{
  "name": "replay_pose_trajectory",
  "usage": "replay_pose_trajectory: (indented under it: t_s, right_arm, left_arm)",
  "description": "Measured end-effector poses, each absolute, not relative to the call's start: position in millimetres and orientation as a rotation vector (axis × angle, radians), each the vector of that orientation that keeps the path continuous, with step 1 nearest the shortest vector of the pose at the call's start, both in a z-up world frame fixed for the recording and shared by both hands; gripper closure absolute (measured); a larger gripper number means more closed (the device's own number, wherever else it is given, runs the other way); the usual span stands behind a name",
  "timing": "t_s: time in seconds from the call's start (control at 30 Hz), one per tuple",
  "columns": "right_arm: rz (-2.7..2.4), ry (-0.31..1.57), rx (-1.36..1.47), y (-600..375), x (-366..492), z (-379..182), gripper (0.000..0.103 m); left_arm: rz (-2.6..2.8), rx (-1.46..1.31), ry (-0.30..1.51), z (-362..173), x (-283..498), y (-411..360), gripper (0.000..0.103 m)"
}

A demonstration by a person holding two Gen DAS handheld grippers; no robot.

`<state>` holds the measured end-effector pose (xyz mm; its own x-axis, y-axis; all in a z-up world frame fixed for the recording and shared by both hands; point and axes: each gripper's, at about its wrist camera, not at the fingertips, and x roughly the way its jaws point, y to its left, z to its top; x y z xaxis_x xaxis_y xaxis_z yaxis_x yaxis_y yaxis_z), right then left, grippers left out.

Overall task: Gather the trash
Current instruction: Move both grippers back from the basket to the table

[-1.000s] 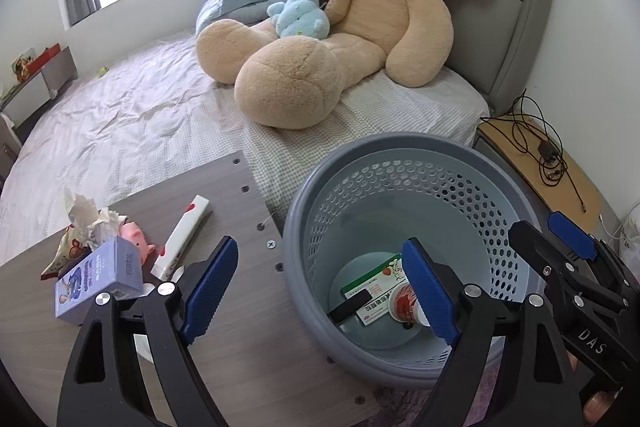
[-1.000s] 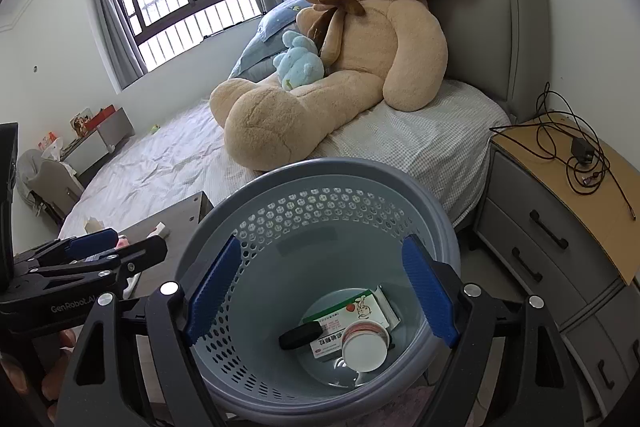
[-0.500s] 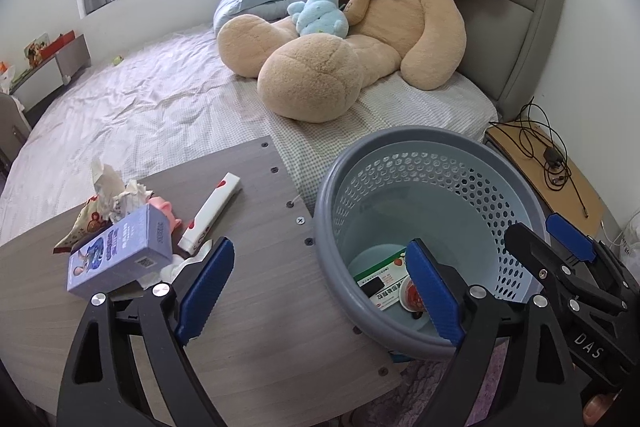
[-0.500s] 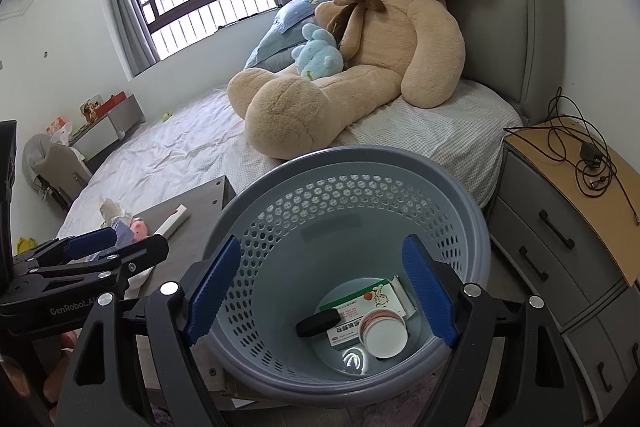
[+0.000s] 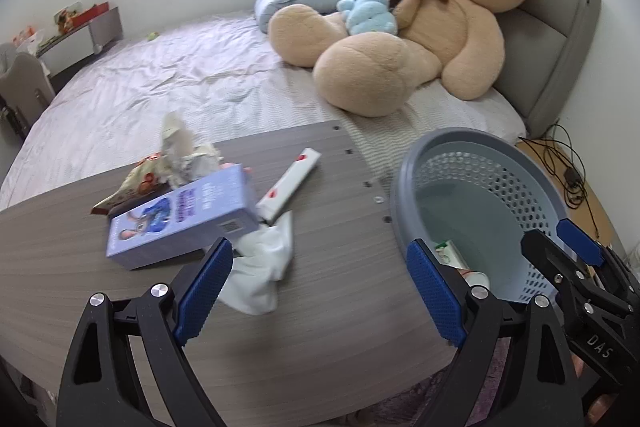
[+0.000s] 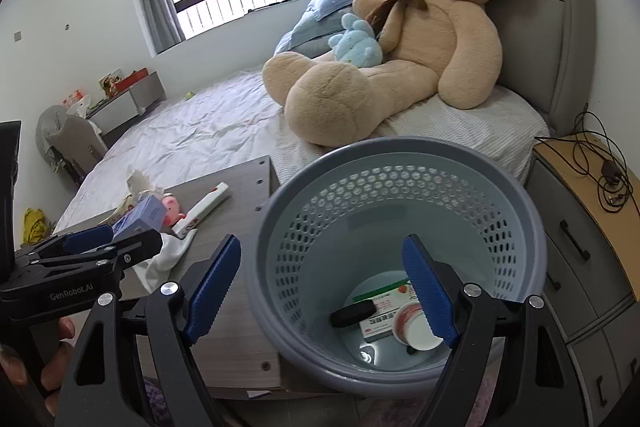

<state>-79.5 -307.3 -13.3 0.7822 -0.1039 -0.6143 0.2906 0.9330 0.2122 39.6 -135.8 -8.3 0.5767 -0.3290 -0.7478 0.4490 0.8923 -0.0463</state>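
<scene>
A grey-blue perforated trash basket [image 6: 400,155] stands beside the wooden table [image 5: 100,291] and holds a green-and-white box [image 6: 380,311], a black item [image 6: 352,311] and a small cup [image 6: 416,327]. On the table lie a purple box [image 5: 184,219], a crumpled white tissue [image 5: 260,267], a long white-and-red pack [image 5: 288,183], a snack wrapper [image 5: 132,187] and crumpled paper [image 5: 180,151]. My left gripper [image 5: 320,291] is open and empty above the table, close to the tissue. My right gripper [image 6: 320,287] is open and empty over the basket's near rim.
A bed [image 5: 180,79] with a large teddy bear [image 5: 420,39] and a blue plush [image 5: 368,11] lies behind the table. A nightstand [image 6: 592,227] with cables [image 6: 608,167] stands right of the basket. A pink toy [image 6: 172,207] sits on the table.
My left gripper has swung left from over the basket to over the table, nearer the tissue and purple box. My right gripper stays over the basket, shifted slightly.
</scene>
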Motion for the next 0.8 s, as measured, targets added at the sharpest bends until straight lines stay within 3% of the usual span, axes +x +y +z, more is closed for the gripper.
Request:
replay_pose_trajectory:
  t_s: [0.8]
  right_arm:
    - [-0.021, 0.709, 0.153, -212.9, 33.0, -20.2, 0.024]
  left_arm:
    - [-0.157, 0.039, 0.853, -20.6, 75.7, 17.6, 0.016]
